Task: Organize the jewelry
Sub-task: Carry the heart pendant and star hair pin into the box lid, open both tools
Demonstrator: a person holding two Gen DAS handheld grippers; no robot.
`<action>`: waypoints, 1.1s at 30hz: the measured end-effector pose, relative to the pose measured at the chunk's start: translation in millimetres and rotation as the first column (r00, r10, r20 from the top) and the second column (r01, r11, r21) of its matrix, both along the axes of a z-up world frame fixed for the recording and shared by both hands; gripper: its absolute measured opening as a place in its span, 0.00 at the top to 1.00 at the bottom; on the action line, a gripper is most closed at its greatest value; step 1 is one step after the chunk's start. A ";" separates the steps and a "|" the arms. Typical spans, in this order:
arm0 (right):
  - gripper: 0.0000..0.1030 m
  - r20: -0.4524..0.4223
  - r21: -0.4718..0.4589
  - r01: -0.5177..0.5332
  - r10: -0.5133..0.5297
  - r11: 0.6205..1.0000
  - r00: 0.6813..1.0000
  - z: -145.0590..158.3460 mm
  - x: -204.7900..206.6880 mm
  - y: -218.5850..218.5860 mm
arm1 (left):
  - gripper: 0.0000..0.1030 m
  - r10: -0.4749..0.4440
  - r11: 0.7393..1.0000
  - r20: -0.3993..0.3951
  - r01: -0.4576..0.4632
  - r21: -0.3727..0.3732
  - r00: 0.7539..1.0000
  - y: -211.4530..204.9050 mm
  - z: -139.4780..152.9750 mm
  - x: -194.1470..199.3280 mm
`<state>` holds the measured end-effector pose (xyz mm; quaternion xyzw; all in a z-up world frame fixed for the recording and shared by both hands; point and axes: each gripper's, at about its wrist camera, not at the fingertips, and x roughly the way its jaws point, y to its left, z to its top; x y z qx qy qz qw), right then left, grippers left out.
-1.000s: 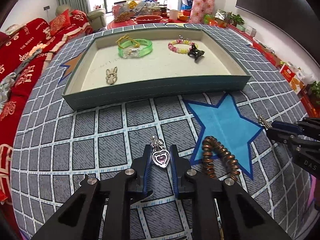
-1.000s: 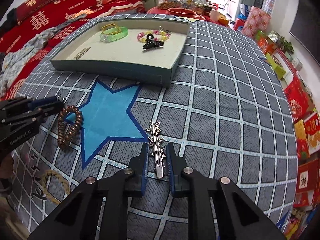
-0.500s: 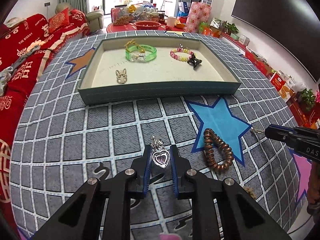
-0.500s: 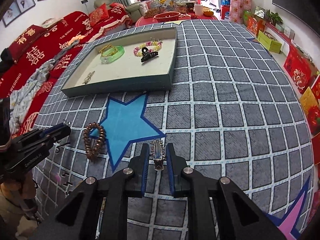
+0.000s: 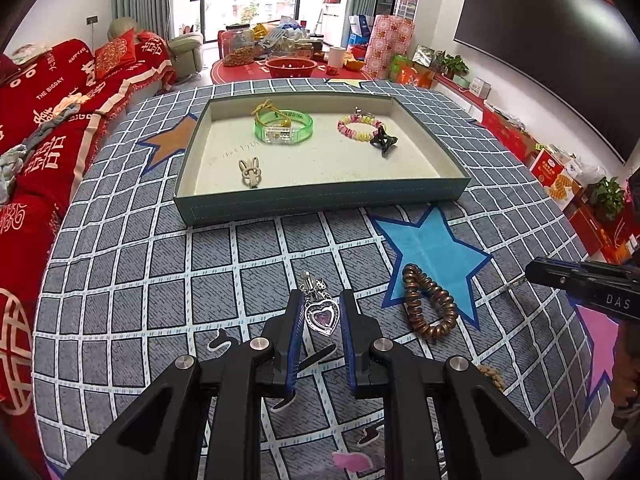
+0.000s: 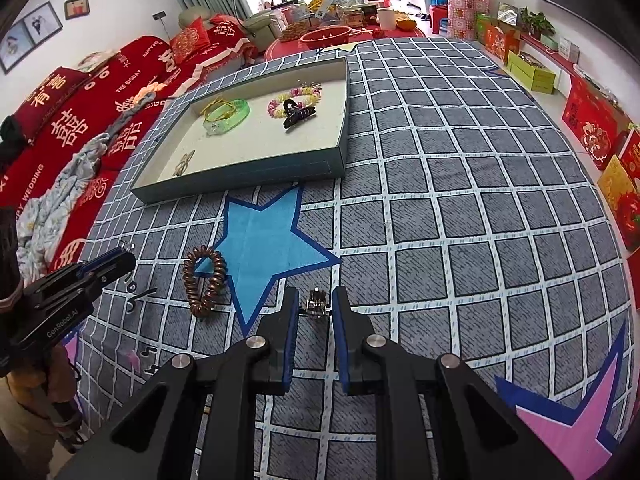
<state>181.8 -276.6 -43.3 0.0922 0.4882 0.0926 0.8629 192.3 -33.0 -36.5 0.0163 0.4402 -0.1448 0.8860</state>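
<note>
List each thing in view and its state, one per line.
left gripper: shut on heart pendant, lifted
right gripper: shut on silver hair clip
tray: open, holding pieces
green bangle: in tray
black claw clip: in tray
coil hair tie: on cloth, loose

Both hand-held grippers (image 5: 319, 316) (image 6: 315, 310) hover level, fingers clamped nearly closed.

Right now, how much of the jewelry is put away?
Done: green bangle, bead bracelet, black clip and bunny clip lie in the tray. In hand: left claw grips the heart pendant, right claw a silver hairpin. Left: coil hair tie.
</note>
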 end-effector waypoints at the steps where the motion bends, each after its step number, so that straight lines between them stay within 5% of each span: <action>1: 0.84 0.002 0.006 0.002 -0.002 1.000 1.000 1.6 -0.1 0.5 | 0.70 -0.003 1.000 0.002 0.003 -0.001 1.000 0.6 0.5 -0.1; 24: 0.85 0.055 0.114 0.002 -0.008 0.993 0.998 37.0 27.7 20.0 | 0.70 -0.002 1.000 0.044 0.002 -0.015 0.999 18.2 14.8 16.5; 33: 0.85 0.088 0.128 -0.017 0.006 0.992 0.996 58.1 65.7 29.6 | 0.70 0.014 0.999 0.065 -0.011 -0.039 0.998 23.0 34.2 53.8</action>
